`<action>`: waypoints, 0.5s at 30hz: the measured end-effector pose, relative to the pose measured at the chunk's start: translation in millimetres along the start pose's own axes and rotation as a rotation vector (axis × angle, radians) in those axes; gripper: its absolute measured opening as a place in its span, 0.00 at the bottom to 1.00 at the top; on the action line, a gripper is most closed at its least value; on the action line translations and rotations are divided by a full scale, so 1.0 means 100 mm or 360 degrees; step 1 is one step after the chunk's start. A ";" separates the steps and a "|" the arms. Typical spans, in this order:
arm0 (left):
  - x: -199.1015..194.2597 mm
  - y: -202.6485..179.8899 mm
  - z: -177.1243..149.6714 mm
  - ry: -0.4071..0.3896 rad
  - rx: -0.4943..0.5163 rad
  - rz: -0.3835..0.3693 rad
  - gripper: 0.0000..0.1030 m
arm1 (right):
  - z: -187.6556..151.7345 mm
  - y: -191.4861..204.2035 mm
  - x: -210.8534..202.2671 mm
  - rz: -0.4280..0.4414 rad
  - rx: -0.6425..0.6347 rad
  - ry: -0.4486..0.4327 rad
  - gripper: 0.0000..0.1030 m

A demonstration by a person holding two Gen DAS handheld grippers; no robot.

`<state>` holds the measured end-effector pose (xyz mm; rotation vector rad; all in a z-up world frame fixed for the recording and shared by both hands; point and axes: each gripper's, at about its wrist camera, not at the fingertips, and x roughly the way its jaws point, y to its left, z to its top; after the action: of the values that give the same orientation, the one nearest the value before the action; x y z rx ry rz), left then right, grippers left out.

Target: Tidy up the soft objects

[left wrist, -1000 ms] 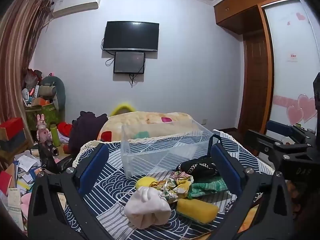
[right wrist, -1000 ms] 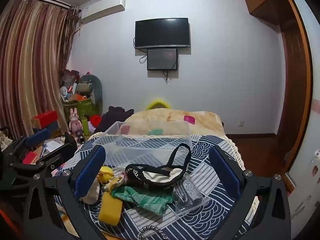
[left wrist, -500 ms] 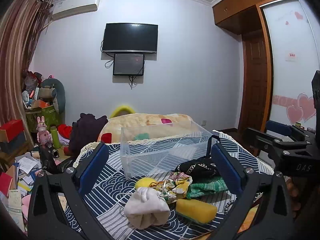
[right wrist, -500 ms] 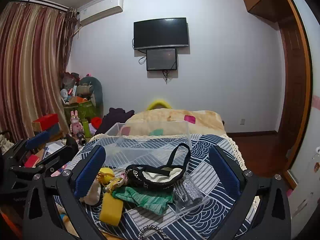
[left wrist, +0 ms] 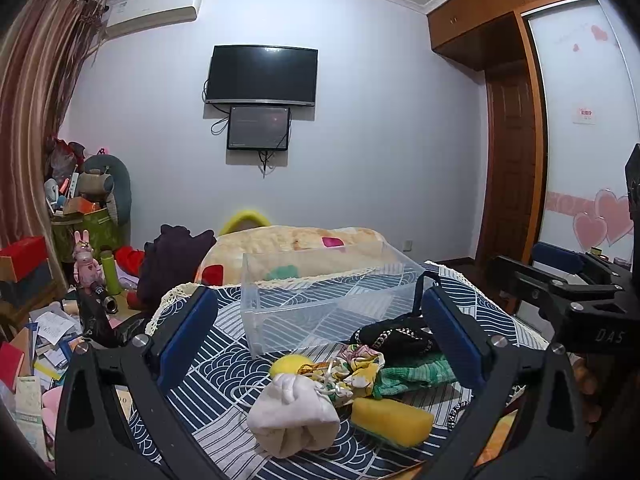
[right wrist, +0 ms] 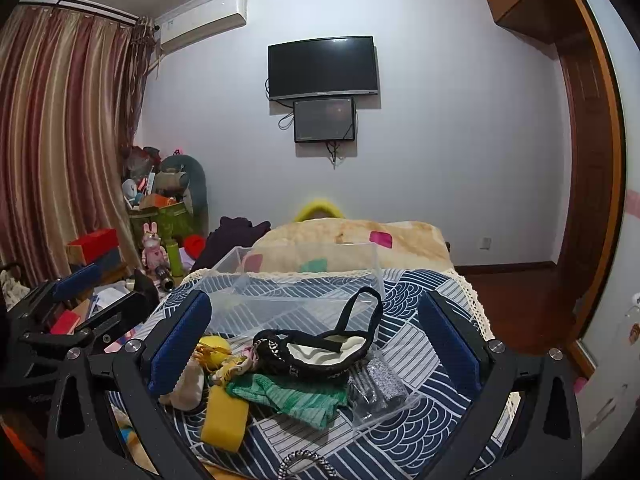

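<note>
**Both tongs hovering wide over the pile, bin waiting empty**

The tabletop (left wrist: pixel 224 344), under its blue wave-pattern cloth, is carrying everything here. At the back the clear bin (left wrist: pixel 320 304) is sitting empty, with nothing sorted into it yet. In front of it the soft things are lying in one heap: the black bag (right wrist: pixel 316 354) with its strap arching up, the green knit cloth (right wrist: pixel 288 396) tucked under it, the white pouch (left wrist: pixel 294 414) nearest the left camera, the yellow sponge (left wrist: pixel 390 420) just beside the pouch, and the small yellow ball (left wrist: pixel 290 364) behind it.

Over the last second very little is changing: both views are lifting only slightly, and the pile is lying just as it was. So, by my reading, the sorting is only starting.

The left tongs (left wrist: pixel 320 344) are standing spread wide, gripping nothing, with pouch and sponge framed between their blue pads. The right tongs (right wrist: pixel 320 344) are just as wide and just as empty, framing the bag. The bag looks like the likely first pick for the right side, though its loose strap could snag.
</note>
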<state>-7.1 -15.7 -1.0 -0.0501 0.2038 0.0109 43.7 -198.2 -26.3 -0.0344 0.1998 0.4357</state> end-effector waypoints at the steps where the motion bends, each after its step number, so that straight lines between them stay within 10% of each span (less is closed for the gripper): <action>1: 0.00 0.00 0.00 0.0000 -0.0001 -0.0001 1.00 | 0.00 0.00 0.00 0.0001 0.0000 0.0000 1.00; 15: -0.02 0.01 0.02 -0.0008 -0.0001 -0.0008 1.00 | -0.01 -0.01 0.03 0.0015 0.0026 -0.0006 1.00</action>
<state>-8.2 -14.9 1.1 -0.0513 0.1987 0.0063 46.6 -197.8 -27.6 -0.0167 0.2000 0.4435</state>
